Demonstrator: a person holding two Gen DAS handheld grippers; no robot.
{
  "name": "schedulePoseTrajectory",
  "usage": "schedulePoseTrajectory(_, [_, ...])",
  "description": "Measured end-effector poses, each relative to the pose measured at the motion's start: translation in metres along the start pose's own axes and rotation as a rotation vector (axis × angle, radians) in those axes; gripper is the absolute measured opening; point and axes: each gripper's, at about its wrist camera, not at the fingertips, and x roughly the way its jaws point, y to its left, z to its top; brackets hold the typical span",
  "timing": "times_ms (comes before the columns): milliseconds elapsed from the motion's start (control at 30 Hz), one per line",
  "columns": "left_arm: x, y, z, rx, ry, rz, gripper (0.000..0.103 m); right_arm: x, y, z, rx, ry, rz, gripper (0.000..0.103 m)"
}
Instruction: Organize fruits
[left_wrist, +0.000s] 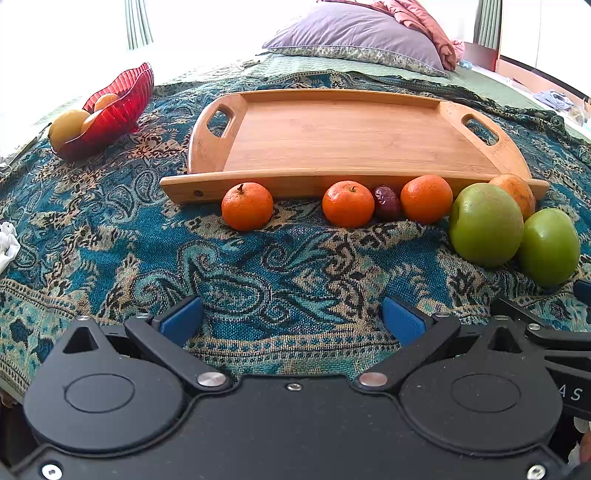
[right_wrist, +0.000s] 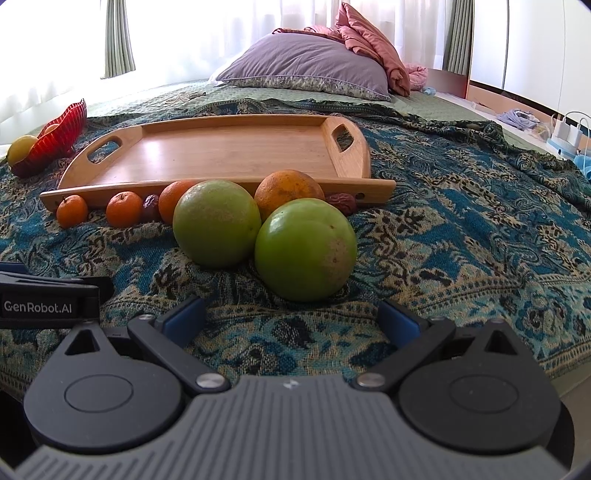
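An empty wooden tray (left_wrist: 332, 136) (right_wrist: 229, 147) lies on the patterned blanket. Along its near rim sit three small oranges: one at the left (left_wrist: 246, 206), one in the middle (left_wrist: 348, 203), one at the right (left_wrist: 426, 199), with a dark red date (left_wrist: 386, 202) between the last two. Two green fruits (right_wrist: 217, 223) (right_wrist: 305, 249) lie nearer, a larger orange (right_wrist: 289, 191) and another date (right_wrist: 342, 202) behind them. My left gripper (left_wrist: 291, 321) is open and empty, short of the oranges. My right gripper (right_wrist: 291, 317) is open and empty, just short of the nearer green fruit.
A red leaf-shaped bowl (left_wrist: 122, 107) (right_wrist: 59, 133) holding yellow and orange fruit stands at the far left. A purple pillow (left_wrist: 354, 33) and pink cloth lie at the bed's head. Chargers and cables (right_wrist: 565, 136) sit off the bed's right side.
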Motion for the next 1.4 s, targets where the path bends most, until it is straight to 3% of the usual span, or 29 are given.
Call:
schedulePoseTrajectory(700, [-0.002, 0.002, -0.001, 0.002, -0.051, -0.019, 0.103, -0.021, 0.005, -0.003, -0.043, -0.065, 0.054, 0.103])
schedulePoseTrajectory(933, [-0.003, 0.008, 0.008, -0.057, -0.044, -0.05, 0.103, -0.021, 0.009, -0.001, -0.104, -0.081, 0.03, 0.096])
schedulePoseTrajectory(1133, [-0.006, 0.006, 0.017, -0.064, -0.087, -0.101, 0.086, -0.02, 0.004, 0.007, -0.086, -0.089, 0.03, 0.086])
schedulePoseTrajectory(1200, [-0.005, 0.003, 0.021, -0.046, -0.107, -0.11, 0.071, -0.02, 0.003, 0.009, -0.082, -0.094, 0.03, 0.084])
schedulePoseTrajectory(1300, [-0.003, -0.003, 0.026, -0.015, -0.127, -0.109, 0.056, -0.019, 0.002, 0.011, -0.08, -0.097, 0.016, 0.074])
schedulePoseTrajectory(1400, [-0.002, -0.007, 0.028, 0.0, -0.15, -0.117, 0.05, -0.017, -0.001, 0.011, -0.073, -0.1, 0.007, 0.069])
